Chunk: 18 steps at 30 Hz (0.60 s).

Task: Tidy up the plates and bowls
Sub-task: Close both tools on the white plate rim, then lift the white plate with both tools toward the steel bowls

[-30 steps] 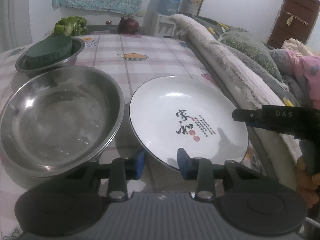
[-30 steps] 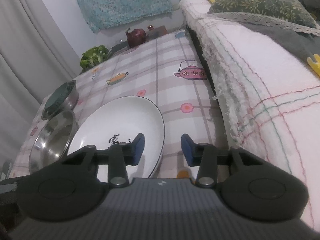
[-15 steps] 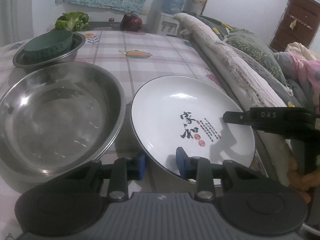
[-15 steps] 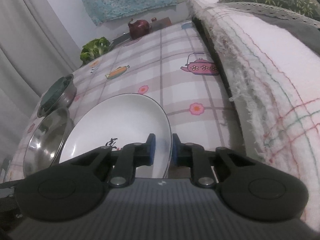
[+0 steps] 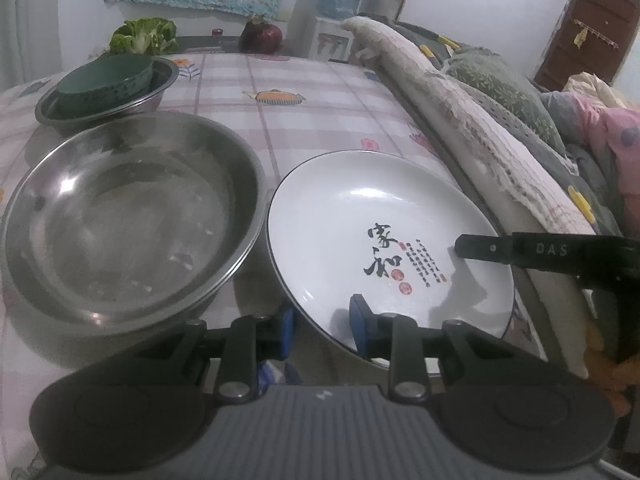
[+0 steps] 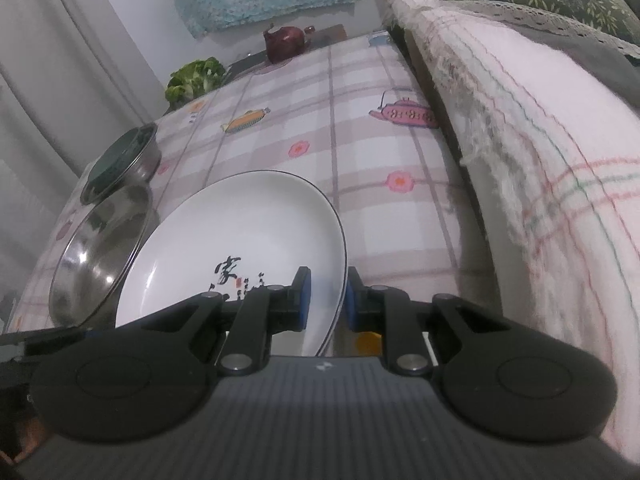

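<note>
A white plate [image 5: 360,208] with black calligraphy sits at the table's right edge, next to a large steel bowl [image 5: 128,216]. My left gripper [image 5: 322,330] grips the plate's near rim, one blue pad on the inner face and the other against the outside. In the right wrist view my right gripper [image 6: 326,300] is shut on the right rim of the plate [image 6: 240,232], and that side looks raised off the cloth. Its black finger [image 5: 520,248] reaches over the plate from the right. Farther back, a dark green bowl [image 5: 104,76] rests inside a smaller steel bowl [image 5: 164,88].
The checked tablecloth [image 5: 320,100] stretches back to a green cabbage [image 5: 142,36] and a dark red pot [image 5: 260,36]. A sofa under a fringed blanket [image 5: 460,120] runs close along the table's right edge. A water dispenser stands behind.
The right gripper's jaws closed from wide apart onto the plate's right rim. The left jaws narrowed a little around the near rim. The bowls stayed put.
</note>
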{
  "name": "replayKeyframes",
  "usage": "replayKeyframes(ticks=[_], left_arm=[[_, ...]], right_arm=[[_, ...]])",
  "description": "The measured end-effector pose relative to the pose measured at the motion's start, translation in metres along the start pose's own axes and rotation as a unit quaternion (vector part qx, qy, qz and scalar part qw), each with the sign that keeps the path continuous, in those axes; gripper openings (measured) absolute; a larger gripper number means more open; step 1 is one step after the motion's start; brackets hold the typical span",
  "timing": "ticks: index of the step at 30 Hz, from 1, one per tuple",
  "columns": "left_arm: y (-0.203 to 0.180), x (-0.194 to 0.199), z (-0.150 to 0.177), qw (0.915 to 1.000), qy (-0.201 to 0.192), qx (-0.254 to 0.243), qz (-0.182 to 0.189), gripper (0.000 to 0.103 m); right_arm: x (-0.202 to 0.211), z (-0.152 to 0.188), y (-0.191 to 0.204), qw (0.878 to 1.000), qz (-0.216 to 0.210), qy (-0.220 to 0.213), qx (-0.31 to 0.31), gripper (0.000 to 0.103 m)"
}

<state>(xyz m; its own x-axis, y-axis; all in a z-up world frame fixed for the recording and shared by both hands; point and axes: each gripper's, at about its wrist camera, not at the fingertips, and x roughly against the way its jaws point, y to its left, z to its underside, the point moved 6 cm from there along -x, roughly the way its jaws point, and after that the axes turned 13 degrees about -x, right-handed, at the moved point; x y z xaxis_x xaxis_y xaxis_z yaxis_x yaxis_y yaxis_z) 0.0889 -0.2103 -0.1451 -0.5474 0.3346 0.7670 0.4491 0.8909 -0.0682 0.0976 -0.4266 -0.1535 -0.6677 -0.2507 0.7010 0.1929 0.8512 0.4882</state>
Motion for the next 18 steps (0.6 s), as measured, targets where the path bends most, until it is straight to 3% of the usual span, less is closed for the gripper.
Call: replayKeyframes(ticks=[13,18], left_arm=[[-0.009,0.034,0.039,0.9988,0.024,-0.024,0.035,0.030],[-0.003,0.039,0.041,0.9983,0.019,-0.021,0.051,0.030]], right_arm=[[0.035,0.048,0.005,1.000,-0.001,0.007,0.001,0.017],[0.043,0.053,-0.001,1.000,-0.013,0.000,-0.026,0.018]])
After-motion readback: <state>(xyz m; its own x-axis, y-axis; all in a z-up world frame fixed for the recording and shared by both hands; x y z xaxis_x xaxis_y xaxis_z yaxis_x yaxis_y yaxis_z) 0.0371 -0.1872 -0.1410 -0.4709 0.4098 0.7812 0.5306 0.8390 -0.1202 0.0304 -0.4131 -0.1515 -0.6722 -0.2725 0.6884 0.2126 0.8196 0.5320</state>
